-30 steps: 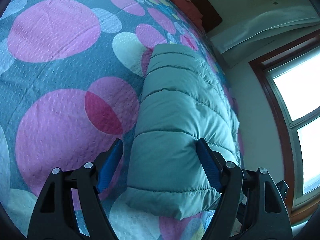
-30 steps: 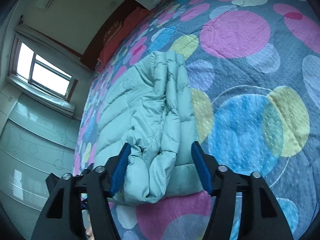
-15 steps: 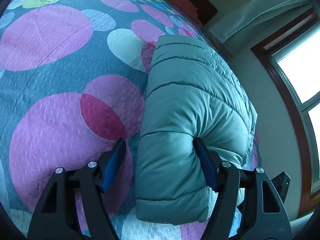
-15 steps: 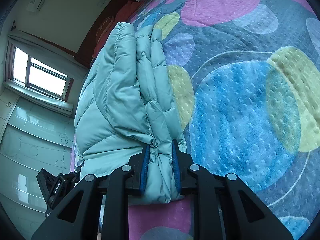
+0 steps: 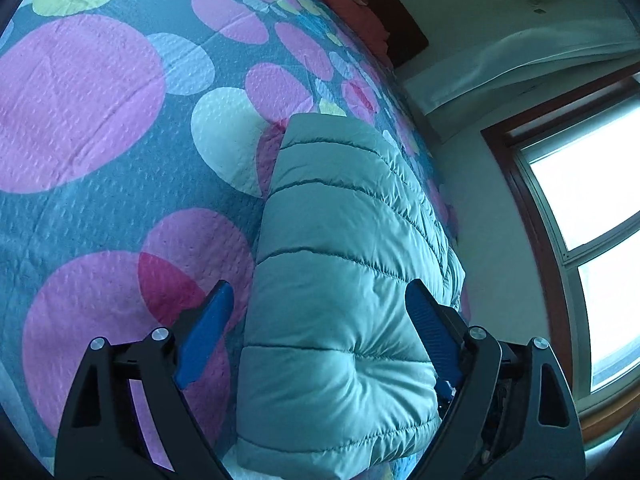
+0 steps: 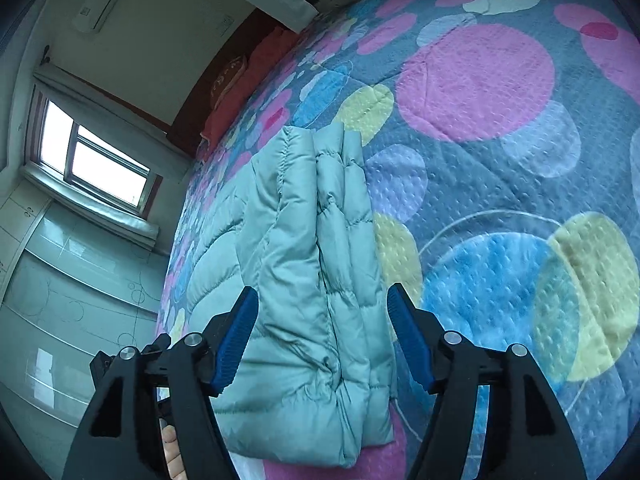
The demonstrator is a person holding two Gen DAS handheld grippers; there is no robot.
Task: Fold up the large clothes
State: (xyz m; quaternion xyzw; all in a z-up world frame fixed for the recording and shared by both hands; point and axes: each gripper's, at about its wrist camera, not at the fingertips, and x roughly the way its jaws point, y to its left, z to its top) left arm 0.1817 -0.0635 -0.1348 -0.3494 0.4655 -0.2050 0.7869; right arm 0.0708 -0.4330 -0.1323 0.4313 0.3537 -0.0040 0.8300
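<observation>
A pale teal quilted puffer jacket (image 5: 340,264) lies folded into a long thick bundle on the bed. In the left wrist view my left gripper (image 5: 320,304) straddles its smooth folded end, jaws opening, blue pads clear of the fabric. From the other side, the right wrist view shows the jacket (image 6: 304,248) with its stacked layer edges facing the camera. My right gripper (image 6: 322,312) stands around that near end, jaws opening, and neither pad presses the cloth.
The bedspread (image 5: 100,160) is blue-grey with big pink, blue and yellow circles. A red pillow and dark headboard (image 5: 372,8) sit at the far end. A window (image 5: 592,208) and wall run along the jacket's side of the bed. Fingers (image 6: 174,448) show below the right gripper.
The right gripper had pinched the jacket's layered edge half a second ago and has now let go and spread wide. The left gripper's jaws have widened and drawn back slightly from the folded end.
</observation>
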